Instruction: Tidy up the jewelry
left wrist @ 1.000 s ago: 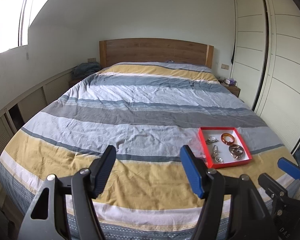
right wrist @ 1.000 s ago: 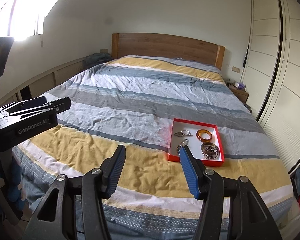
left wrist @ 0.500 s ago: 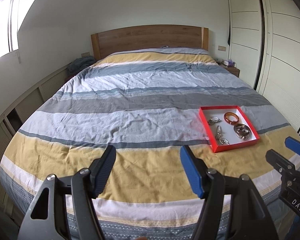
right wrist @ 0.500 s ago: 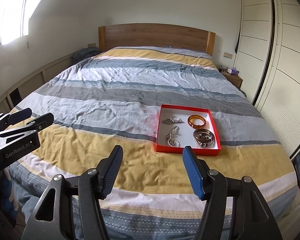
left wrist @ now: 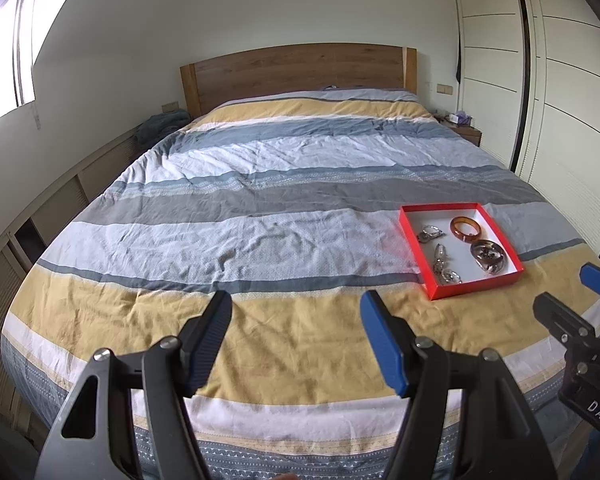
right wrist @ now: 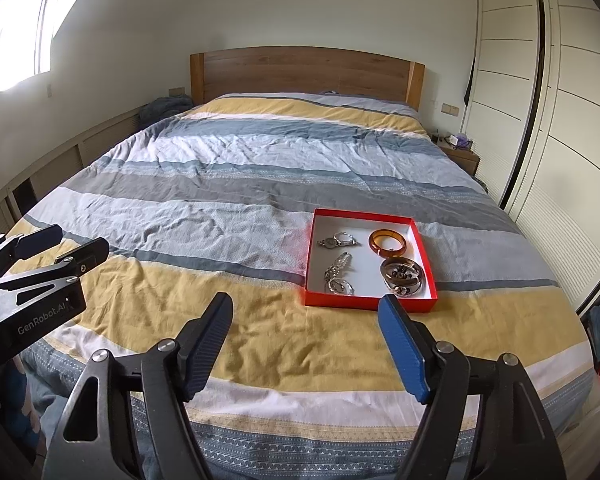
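Red cardboard tray (right wrist: 312, 258) sits right of centre on the striped bed (right wrist: 220, 200), jewelry inside. Our left hand-held gripper (left wrist: 296, 336) hangs apart, empty; the right hand-held gripper (right wrist: 306, 334) is opening, empty. We should approach the amber bangle (right wrist: 387, 242) slowly from above.

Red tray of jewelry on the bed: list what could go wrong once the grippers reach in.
1. The red tray sits on a soft, wrinkled duvet; pressing down may tip it.
2. The silver chain pieces lie bunched together, so one pinch may drag several.
3. The amber bangle is smooth and round; it may slip from the right gripper, whose jaws are opening with nothing between them.
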Tool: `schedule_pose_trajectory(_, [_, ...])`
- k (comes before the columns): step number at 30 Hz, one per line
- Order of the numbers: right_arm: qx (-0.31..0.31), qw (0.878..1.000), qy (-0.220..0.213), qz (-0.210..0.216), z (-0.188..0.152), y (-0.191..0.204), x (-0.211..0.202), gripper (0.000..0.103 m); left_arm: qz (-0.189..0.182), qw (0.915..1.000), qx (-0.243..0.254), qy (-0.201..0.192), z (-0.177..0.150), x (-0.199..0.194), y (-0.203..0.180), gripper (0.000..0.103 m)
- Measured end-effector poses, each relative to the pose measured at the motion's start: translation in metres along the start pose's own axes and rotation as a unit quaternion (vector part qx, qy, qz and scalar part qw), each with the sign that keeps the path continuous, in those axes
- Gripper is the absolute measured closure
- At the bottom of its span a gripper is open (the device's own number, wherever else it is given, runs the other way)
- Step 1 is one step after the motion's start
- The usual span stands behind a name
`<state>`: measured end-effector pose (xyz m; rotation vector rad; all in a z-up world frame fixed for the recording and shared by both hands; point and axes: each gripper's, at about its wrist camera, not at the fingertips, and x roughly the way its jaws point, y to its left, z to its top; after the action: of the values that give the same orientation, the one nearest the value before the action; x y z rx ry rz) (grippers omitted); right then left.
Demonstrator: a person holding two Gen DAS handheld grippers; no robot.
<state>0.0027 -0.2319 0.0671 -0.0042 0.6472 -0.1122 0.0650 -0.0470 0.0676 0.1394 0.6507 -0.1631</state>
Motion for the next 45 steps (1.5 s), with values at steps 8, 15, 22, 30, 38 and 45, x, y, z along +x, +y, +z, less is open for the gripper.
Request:
schedule_pose_trajectory(8, [0.014, 1.000, -0.002, -0.009, -0.002, -0.006, 0.001, 0.002, 0.001, 1.0000, -0.003, -0.003, 0.000, 0.000, 0.000, 0.038])
schedule_pose_trajectory(15, [0.025, 1.000, 0.004, -0.013, -0.006, -0.011, 0.006, 0.000, 0.007, 1.0000, -0.002, -0.003, -0.001, 0.001, -0.001, 0.038])
schedule_pose_trajectory(22, [0.033, 0.999, 0.005, -0.023, -0.008, -0.018, 0.010, 0.000, 0.016, 0.9998, -0.001, 0.007, -0.004, 0.008, 0.002, 0.038])
schedule_pose_trajectory(30, [0.041, 0.998, 0.000, -0.037, -0.008, -0.027, 0.009, 0.000, 0.022, 0.9996, 0.004, 0.017, -0.007, 0.012, 0.001, 0.038])
schedule_pose_trajectory(38, [0.036, 0.999, 0.007, -0.039, -0.011, -0.028, 0.010, 0.000, 0.015, 0.9997, 0.004, 0.016, -0.011, 0.011, -0.002, 0.038])
schedule_pose_trajectory(45, [0.033, 0.999, 0.015, -0.036, -0.015, -0.028, 0.011, 0.000, 0.012, 0.9998, 0.002, 0.017, -0.012, 0.010, -0.002, 0.038])
